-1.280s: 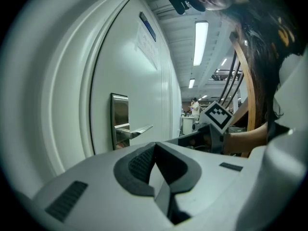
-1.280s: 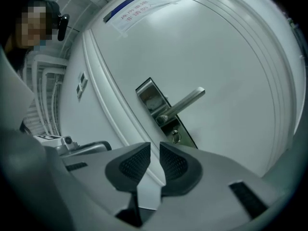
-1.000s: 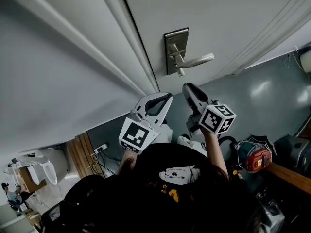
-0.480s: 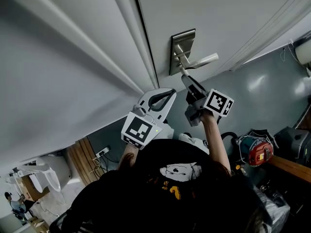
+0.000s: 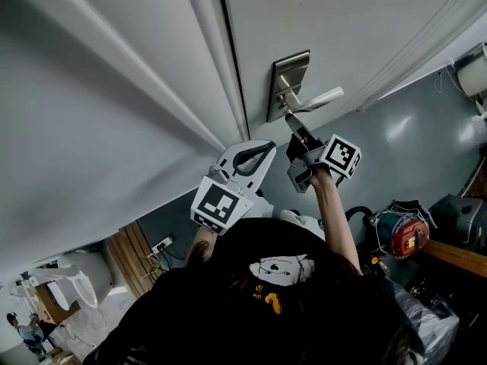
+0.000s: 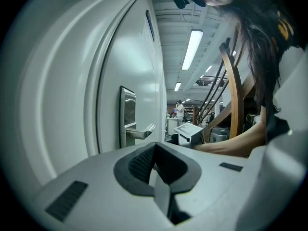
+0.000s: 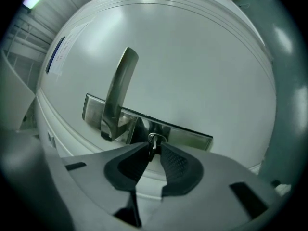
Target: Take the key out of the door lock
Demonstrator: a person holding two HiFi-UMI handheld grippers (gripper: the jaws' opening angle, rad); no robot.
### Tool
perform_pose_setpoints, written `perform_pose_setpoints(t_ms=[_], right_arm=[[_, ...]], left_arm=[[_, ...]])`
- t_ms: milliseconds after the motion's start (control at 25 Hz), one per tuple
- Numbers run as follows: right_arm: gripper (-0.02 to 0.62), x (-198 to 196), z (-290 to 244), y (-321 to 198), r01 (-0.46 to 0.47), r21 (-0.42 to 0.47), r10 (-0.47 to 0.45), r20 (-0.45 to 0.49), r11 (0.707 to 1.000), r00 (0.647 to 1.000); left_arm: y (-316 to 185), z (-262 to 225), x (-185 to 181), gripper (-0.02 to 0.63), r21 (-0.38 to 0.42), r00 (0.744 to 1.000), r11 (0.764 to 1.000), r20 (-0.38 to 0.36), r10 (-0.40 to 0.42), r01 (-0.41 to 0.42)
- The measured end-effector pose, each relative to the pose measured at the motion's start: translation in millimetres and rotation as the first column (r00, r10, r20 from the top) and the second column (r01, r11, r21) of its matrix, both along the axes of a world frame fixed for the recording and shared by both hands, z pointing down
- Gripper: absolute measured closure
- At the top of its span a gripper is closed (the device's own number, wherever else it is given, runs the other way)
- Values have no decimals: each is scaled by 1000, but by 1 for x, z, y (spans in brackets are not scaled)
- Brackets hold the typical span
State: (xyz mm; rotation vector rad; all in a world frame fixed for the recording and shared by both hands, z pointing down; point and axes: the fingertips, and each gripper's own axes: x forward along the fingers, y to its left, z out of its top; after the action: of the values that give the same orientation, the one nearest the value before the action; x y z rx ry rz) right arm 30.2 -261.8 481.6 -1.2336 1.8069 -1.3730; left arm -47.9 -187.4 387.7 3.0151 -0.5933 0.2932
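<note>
A brushed-metal lock plate (image 5: 289,82) with a lever handle (image 5: 319,99) sits on the white door. A small key (image 7: 152,142) sticks out of the plate (image 7: 185,134) below the lever (image 7: 118,93). My right gripper (image 5: 292,120) is up against the lock. Its jaws are closing, with the key's head between the fingertips (image 7: 169,154) and a thin gap still showing on one side. My left gripper (image 5: 265,148) hangs lower and to the left, away from the lock. It is shut with nothing in it; its own view shows the tips (image 6: 154,146) meeting and the lock plate (image 6: 127,114) beyond.
The door's edge and frame (image 5: 228,67) run just left of the lock, with white wall beyond. A grey wall lies to the right. A red machine (image 5: 403,238) and other gear stand low on the right. A wall socket with cables (image 5: 161,243) is at lower left.
My right gripper has risen from below the lever to the lock, and its tips now sit around the key. The left gripper has stayed about where it was.
</note>
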Motion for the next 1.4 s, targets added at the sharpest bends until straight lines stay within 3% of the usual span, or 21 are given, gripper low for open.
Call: perform_pose_setpoints(t_ms=[400, 1080, 1400], right_arm=[[574, -1, -2, -4, -75, 4, 73, 206, 997, 976], [575, 0, -2, -1, -96, -42, 103, 202, 994, 974], [575, 21, 5, 45, -92, -41, 98, 171, 995, 980]], left_arm=[[-1, 0, -8, 601, -2, 1000, 1000, 3, 15, -15], [-1, 2, -7, 600, -8, 1000, 1000, 1, 14, -14], [0, 8, 7, 600, -20, 1000, 1000, 10, 21, -21]])
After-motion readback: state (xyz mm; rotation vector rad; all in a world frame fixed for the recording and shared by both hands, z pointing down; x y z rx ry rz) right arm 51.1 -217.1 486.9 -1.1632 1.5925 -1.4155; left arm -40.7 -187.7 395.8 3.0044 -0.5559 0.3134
